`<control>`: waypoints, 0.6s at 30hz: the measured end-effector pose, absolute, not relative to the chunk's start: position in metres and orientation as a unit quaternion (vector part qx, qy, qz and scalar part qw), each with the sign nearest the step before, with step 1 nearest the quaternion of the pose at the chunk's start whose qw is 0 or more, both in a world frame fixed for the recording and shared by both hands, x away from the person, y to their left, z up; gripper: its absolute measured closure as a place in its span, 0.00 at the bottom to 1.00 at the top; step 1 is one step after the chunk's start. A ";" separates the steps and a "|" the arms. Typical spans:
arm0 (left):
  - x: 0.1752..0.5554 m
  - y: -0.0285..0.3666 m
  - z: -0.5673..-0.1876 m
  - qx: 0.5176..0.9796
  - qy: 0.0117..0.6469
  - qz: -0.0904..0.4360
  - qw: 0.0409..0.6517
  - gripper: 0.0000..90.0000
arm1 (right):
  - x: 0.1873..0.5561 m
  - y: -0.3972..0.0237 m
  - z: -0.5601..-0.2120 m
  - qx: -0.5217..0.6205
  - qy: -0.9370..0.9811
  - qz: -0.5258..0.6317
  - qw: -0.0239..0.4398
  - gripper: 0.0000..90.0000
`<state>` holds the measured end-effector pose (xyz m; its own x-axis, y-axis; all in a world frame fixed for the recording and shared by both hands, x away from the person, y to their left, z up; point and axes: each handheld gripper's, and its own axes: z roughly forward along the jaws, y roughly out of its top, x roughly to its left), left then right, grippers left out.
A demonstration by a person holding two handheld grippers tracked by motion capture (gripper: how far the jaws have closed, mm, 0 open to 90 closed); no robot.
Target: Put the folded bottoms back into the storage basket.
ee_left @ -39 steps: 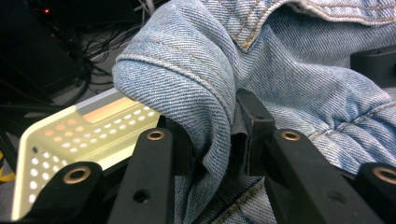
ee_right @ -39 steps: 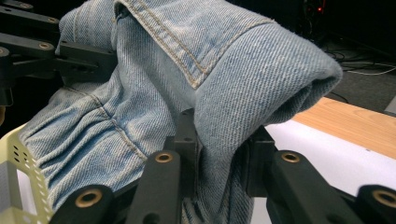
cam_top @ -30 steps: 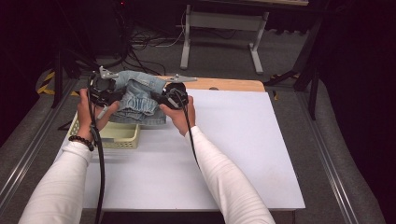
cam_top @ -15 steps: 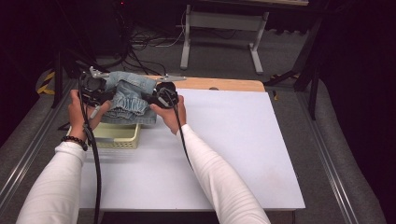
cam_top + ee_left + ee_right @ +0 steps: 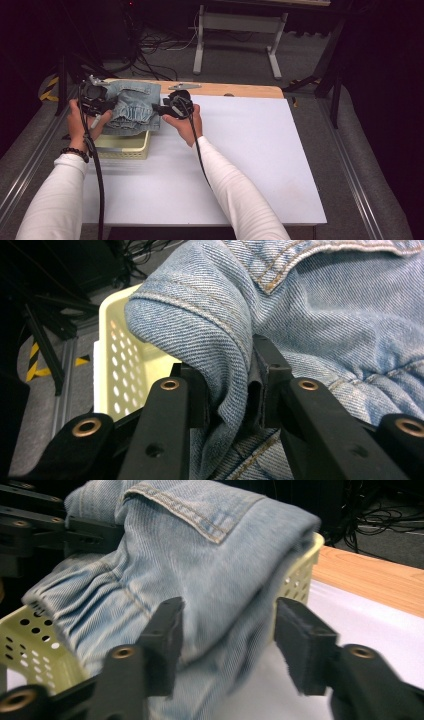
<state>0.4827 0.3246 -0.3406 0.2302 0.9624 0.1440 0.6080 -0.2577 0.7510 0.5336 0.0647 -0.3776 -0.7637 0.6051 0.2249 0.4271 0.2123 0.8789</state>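
- Denim garment [image 5: 132, 104] is lying folded across the top of a pale yellow perforated basket [image 5: 124, 148] at the left rear of the white tabletop [image 5: 240, 165] in the high view, bulging over the basket's rim. It is showing as faded light-blue cloth with a gathered, ruched band along its near edge.
- In the same view the left tongs [image 5: 106, 102] are sitting at the garment's left edge and the right tongs [image 5: 157, 107] at its right edge, each carried by a hand in a white sleeve.
- In the left gripper view the left tongs [image 5: 235, 390] are pinching a thick rolled fold of the denim garment [image 5: 320, 330] between their pads, with the basket [image 5: 120, 365] lying beyond. Tan topstitching is running along the seams.
- In the right gripper view the right tongs [image 5: 227, 630] are standing apart around the hanging edge of the denim garment [image 5: 200, 555]; their jaws have just been opening, and the far pad is clearly off the cloth, so I judge that side released.
- The basket [image 5: 300, 575] is propping the cloth up there, with the wooden strip of the tabletop [image 5: 370, 575] behind.
- By my judgement the denim is handling as soft, limp and fairly weighty, not slippery or fragile; a doubled fold or seam is giving the surest hold.
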 end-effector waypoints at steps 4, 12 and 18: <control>0.485 0.328 -0.344 0.727 0.545 0.305 0.285 0.80 | 0.526 0.047 -0.376 0.330 0.776 0.527 0.105 0.41; 0.493 0.330 -0.353 0.721 0.556 0.308 0.276 0.80 | 0.499 -0.012 -0.377 0.328 0.770 0.529 0.140 0.38; 0.500 0.327 -0.357 0.726 0.553 0.316 0.258 0.80 | 0.462 -0.076 -0.389 0.325 0.767 0.526 0.168 0.37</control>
<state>0.4998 0.3268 -0.3567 0.1880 0.9668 0.1729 0.6405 -0.2541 0.7247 0.4624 -0.0762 -0.3890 -0.7321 0.6759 0.0848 0.3226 0.2343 0.9171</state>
